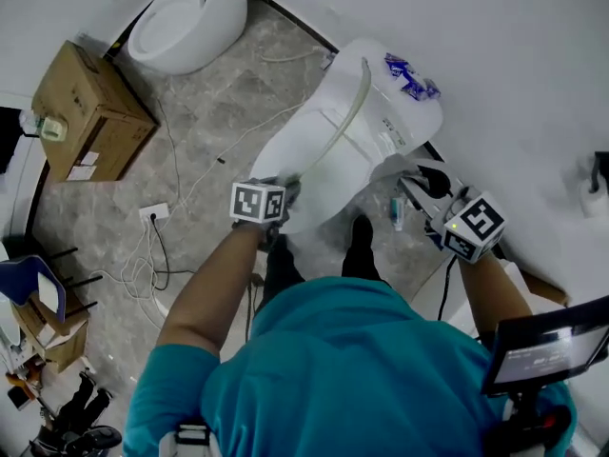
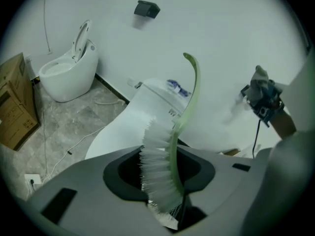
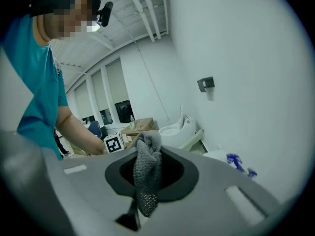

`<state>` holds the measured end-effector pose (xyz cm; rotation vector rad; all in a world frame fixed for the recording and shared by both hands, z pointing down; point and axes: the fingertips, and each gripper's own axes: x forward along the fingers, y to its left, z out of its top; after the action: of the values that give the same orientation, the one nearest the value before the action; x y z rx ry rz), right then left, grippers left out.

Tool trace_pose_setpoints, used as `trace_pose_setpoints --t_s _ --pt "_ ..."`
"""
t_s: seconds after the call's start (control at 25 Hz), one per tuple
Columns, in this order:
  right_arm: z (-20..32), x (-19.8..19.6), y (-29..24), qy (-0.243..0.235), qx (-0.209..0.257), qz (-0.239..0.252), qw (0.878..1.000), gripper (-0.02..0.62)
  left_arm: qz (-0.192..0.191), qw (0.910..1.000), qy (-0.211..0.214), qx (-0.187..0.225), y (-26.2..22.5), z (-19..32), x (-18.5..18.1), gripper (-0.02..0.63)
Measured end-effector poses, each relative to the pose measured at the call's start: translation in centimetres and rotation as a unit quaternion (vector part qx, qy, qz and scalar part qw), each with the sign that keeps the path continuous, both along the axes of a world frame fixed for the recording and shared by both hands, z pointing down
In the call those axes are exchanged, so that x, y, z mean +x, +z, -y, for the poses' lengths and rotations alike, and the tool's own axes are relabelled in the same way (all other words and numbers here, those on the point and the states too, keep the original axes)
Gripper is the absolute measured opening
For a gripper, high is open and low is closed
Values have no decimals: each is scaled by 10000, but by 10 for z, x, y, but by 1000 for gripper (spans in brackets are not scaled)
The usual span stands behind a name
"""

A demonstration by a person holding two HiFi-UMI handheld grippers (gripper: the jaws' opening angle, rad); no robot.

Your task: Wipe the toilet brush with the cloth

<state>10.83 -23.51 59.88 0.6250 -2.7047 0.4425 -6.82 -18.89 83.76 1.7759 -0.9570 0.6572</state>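
- The left gripper (image 2: 170, 214) is pinched on the toilet brush (image 2: 158, 173) at the lower end of its white bristle head, which stands up right between the jaws.
- The brush's pale green handle curves up and away from that gripper, above the closed white toilet (image 1: 319, 165).
- The right gripper (image 3: 139, 215) is clamped on a grey knitted cloth (image 3: 147, 168), which bunches upright between its jaws.
- In the head view the two grippers sit on opposite sides of the toilet, the cloth well apart from the brush and not touching it.
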Motion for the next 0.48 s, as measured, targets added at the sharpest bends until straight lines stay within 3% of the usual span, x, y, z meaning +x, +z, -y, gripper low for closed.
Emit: trace_pose_setpoints --t_s 0.24,0.48 --pt "-15 -75 -77 -752 1062 -239 9912 28 -860 9947 125 549 -159 34 12 155" --pt "-4 -124 -111 -1257 2312 -1020 9593 28 -1603 9809 252 1073 -262 64 32 155"
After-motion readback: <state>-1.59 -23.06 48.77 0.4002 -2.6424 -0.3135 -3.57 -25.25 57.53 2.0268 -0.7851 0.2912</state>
